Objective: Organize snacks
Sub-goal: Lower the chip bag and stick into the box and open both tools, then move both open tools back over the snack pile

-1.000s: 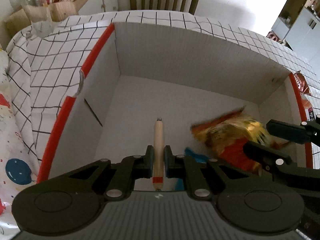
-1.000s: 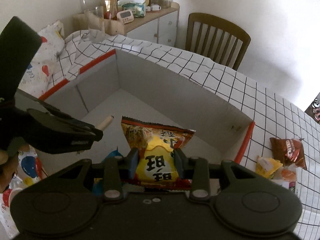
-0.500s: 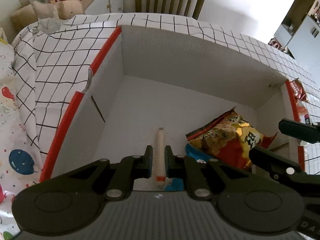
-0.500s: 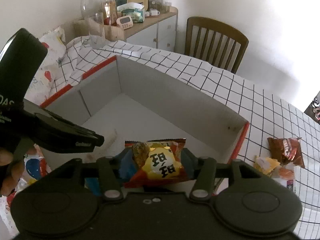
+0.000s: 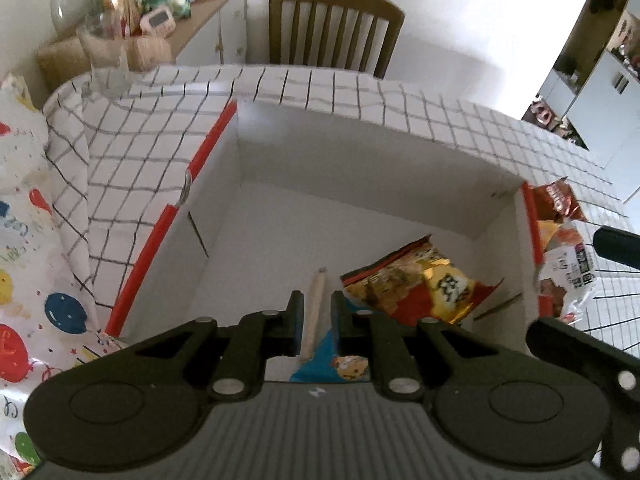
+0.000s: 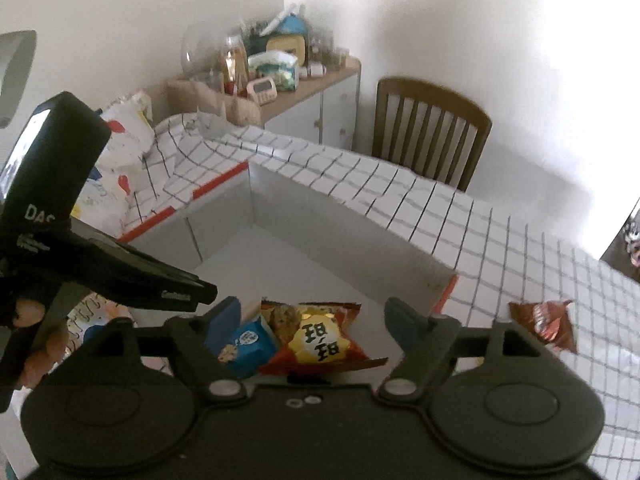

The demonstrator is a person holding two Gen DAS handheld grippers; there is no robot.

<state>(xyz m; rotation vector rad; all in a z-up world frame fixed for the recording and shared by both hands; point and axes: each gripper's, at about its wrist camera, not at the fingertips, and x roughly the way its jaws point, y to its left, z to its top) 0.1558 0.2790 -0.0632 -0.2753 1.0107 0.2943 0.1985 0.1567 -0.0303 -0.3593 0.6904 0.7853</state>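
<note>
Opening up, the right gripper (image 6: 314, 316) has let the chip bag (image 6: 320, 340) drop into the box (image 5: 360, 168). Left gripper (image 5: 316, 316) fingers look clenched near the snack stick (image 5: 314, 312); it could snag if lifted.

A wooden chair (image 5: 334, 26) stands behind the checked tablecloth (image 5: 132, 152).

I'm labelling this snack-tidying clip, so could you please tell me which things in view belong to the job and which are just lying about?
Part of the job:
- white box
- red-and-yellow snack bag in it
- blue packet in it
- thin wooden stick in it
- loose snack bags on the tablecloth

Lying about:
- chair
- cluttered sideboard
- balloon-print cloth
</note>
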